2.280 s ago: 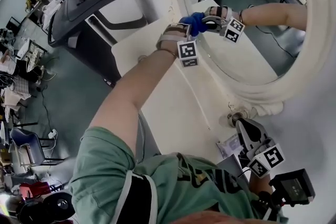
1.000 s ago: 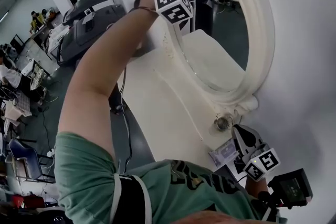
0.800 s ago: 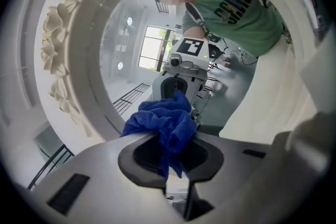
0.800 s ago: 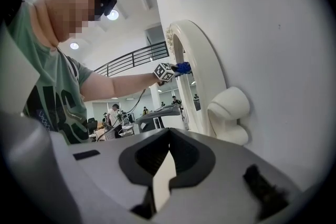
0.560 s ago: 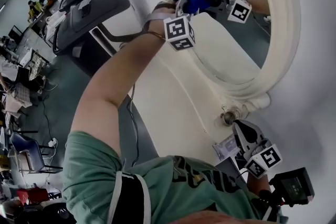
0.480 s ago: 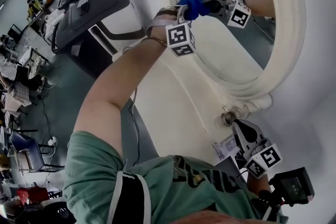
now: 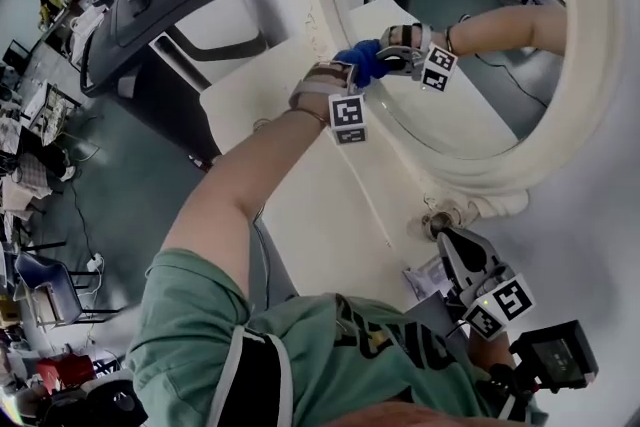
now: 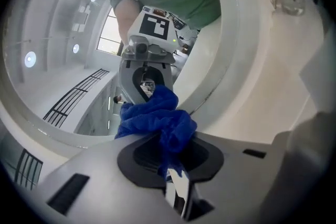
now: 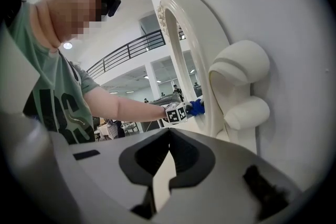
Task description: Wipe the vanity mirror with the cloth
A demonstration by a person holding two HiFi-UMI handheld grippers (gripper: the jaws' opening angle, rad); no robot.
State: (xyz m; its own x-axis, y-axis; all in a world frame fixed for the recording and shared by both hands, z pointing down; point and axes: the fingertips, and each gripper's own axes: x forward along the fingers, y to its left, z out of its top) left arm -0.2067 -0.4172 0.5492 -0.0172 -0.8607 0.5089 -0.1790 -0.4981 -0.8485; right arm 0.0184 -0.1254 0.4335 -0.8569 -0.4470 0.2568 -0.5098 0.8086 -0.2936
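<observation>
Here the left gripper (image 7: 349,68) — clenched on the cloth (image 7: 362,57) — presses it on the mirror (image 7: 497,120) at 9 o'clock, the right gripper (image 7: 443,237) clenched empty at 5 o'clock.

Mirror (image 7: 585,45): top and right of frame cut off by picture edges in head view; in right gripper view the glass is seen edge-on, surface not readable. Cloth (image 8: 157,118): bunched over jaw tips of left gripper (image 8: 168,150), so tips and clamped end are hidden; contact patch on glass is hidden behind the cloth itself. Small round item (image 7: 437,220) at back edge of vanity top (image 7: 330,215), by frame foot: too small to ID, blurred in left gripper view. Card (image 7: 428,277) near same edge: partly under right gripper (image 7: 452,243), print unreadable.
</observation>
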